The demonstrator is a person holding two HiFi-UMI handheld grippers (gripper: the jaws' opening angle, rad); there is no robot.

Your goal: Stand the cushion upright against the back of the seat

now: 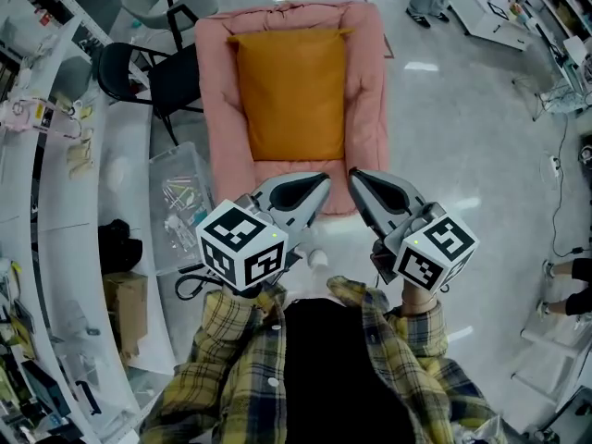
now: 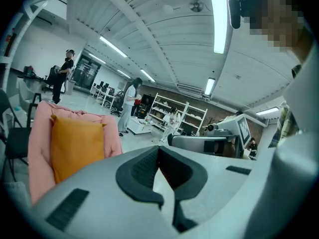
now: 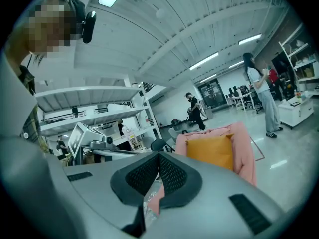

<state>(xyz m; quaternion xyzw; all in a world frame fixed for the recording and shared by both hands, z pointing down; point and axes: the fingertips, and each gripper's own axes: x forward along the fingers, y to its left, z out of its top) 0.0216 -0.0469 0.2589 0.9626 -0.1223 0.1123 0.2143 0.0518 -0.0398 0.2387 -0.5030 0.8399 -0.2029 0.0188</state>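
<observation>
Looking at the orange cushion [image 1: 291, 91], I'd say it's about as easy as things get. It's plump fabric, so my guess is light, soft and squashy, not slippery, and nothing on it to break. The only catch is that it'll probably sag or fold if you pick it up by one point.

Right now it sits in the pink seat [image 1: 370, 91], on the far side of the floor from the person. In the left gripper view it looks stood up on its bottom edge, leaning flat on the seat's back, with the near part of the seat pad bare. To me that reads as pretty much done already.

The left hand-held gripper [image 1: 317, 188] and right hand-held gripper [image 1: 359, 179] are both squeezed together with nothing between the jaws. They're side by side at the seat's near edge, apart from the cushion.

If it needs a tweak, I'd pinch the two top corners, one per gripper, since the seam there gives the pads something to bite. Grabbing the fat middle would likely just squash the stuffing. A push on the face with the jaws together could also straighten it.
</observation>
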